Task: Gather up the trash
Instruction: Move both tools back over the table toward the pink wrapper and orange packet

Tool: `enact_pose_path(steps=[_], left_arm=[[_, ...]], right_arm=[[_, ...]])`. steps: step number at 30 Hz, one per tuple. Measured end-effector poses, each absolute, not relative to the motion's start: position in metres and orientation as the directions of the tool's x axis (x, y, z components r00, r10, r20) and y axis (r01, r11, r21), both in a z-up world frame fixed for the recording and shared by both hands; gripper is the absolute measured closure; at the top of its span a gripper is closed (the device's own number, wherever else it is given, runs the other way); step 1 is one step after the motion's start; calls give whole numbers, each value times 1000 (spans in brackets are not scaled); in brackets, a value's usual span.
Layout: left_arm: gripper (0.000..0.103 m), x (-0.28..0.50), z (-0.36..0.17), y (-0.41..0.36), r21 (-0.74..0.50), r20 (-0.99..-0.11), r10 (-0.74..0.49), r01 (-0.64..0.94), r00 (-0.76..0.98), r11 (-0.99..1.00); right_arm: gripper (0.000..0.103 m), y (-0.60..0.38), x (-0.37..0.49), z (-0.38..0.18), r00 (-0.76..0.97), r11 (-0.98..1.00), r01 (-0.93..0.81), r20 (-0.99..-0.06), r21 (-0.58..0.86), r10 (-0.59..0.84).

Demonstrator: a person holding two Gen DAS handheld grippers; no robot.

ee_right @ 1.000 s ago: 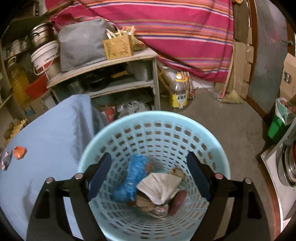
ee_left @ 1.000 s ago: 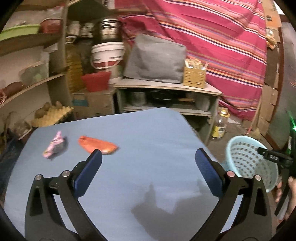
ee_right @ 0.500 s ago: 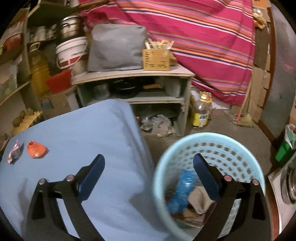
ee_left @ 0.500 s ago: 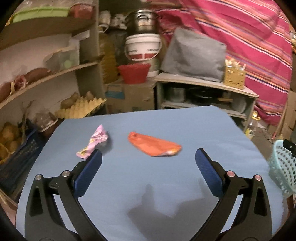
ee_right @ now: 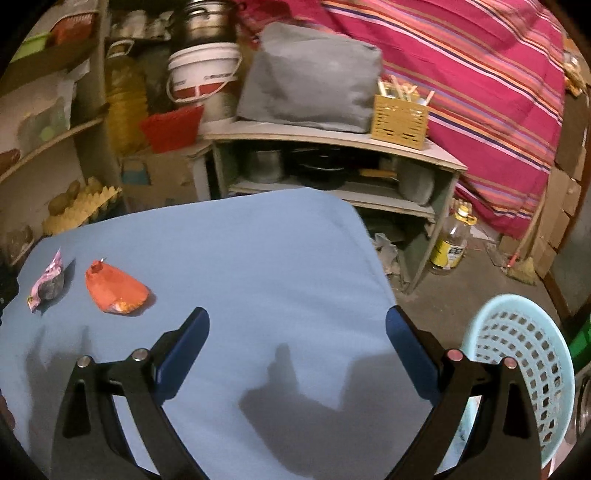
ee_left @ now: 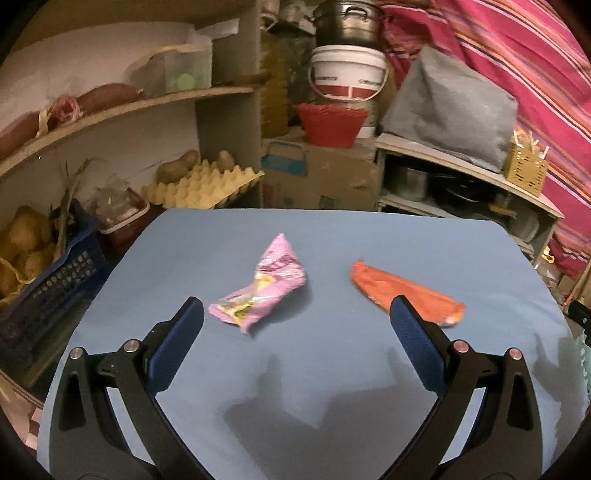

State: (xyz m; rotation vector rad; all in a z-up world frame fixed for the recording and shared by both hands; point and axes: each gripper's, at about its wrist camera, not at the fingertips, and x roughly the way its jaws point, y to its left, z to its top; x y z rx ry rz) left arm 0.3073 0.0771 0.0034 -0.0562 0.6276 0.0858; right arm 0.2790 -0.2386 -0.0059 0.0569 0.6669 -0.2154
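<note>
While lying just ahead of the wide-open, empty left gripper (ee_left: 295,317), crumpled pink foil wrapper (ee_left: 260,288) slanting lengthwise; flat orange plastic packet (ee_left: 402,291) overlapping right finger; right gripper (ee_right: 297,326), agape and empty, sitting farther off over blue tabletop (ee_right: 258,258).

1. The desk (ee_left: 332,236) wears a smooth, matt blue cloth.
2. On that cloth, the pink wrapper (ee_left: 264,288) is crinkled, glossy plastic film; the orange wrapper (ee_left: 402,291) beside it has the same sheen.
3. Each hand-held gripper, left (ee_left: 295,325) and right (ee_right: 297,332), shows matt black plastic arms, blue rubbery pads and shiny metal rivets.
4. Beside the desk, the pale blue laundry basket (ee_right: 524,354) is perforated, smooth plastic.
5. Behind the desk: a dull metal pot (ee_left: 345,22), a cardboard egg tray (ee_left: 199,184), striped woven cloth (ee_right: 480,74).
</note>
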Motion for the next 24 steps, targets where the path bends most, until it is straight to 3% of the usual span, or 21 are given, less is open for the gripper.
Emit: enact_pose_path(steps=[12,22,24], left_arm=[[6,353,-30,119,-73,-673,46,-128,738,989],[6,382,-42,110,-25,-680,25,-58,733,998],[13,388,-44,110,-37,-686,5,-42,727,998]], right_arm=[[9,-203,328,-30,706,986,138,-707,88,-36],[9,-156,362,-42,689,995,92,-724,29,-43],[9,-147,369,-43,686,996,83,-726,21,-42]])
